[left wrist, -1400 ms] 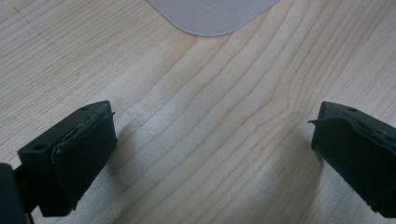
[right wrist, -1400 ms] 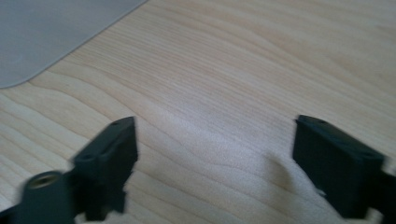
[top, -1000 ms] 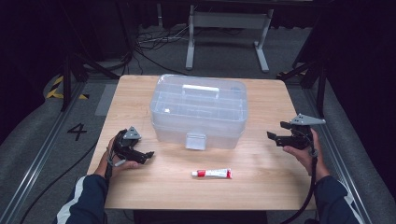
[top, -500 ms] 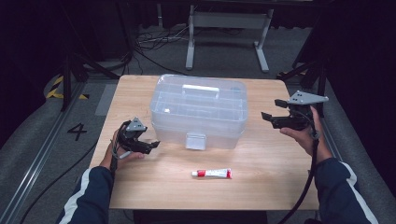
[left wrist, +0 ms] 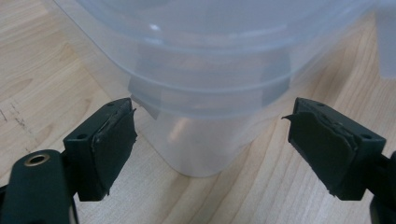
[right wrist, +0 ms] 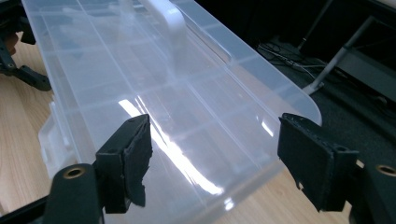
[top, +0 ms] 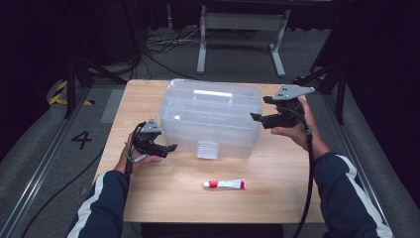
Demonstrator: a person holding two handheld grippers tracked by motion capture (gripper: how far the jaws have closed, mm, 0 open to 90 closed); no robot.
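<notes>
Since the earlier frame my right gripper [top: 258,118] has risen from the table edge and swung in toward the right end of the clear plastic storage box [top: 210,116], while my left gripper [top: 168,147] has edged up to the box's left front corner. The right jaws have just been closing a little, yet they stand spread with nothing pinched; in the right gripper view they frame the lid [right wrist: 154,93] from above. My left jaws are spread too, one on each side of the rounded corner [left wrist: 205,149], not touching it.

The one box sits mid-table, at twelve o'clock from me. It is translucent, with rounded corners, a white handle [top: 213,94] on top, a front latch [top: 207,149] and moulded dividers showing through the lid. One small tube [top: 225,184], white with a red cap and red band, lies at six o'clock from the box; its print is too small to read. A painted "4" [top: 81,140] marks the grey floor at nine o'clock from the wooden table [top: 277,198].
</notes>
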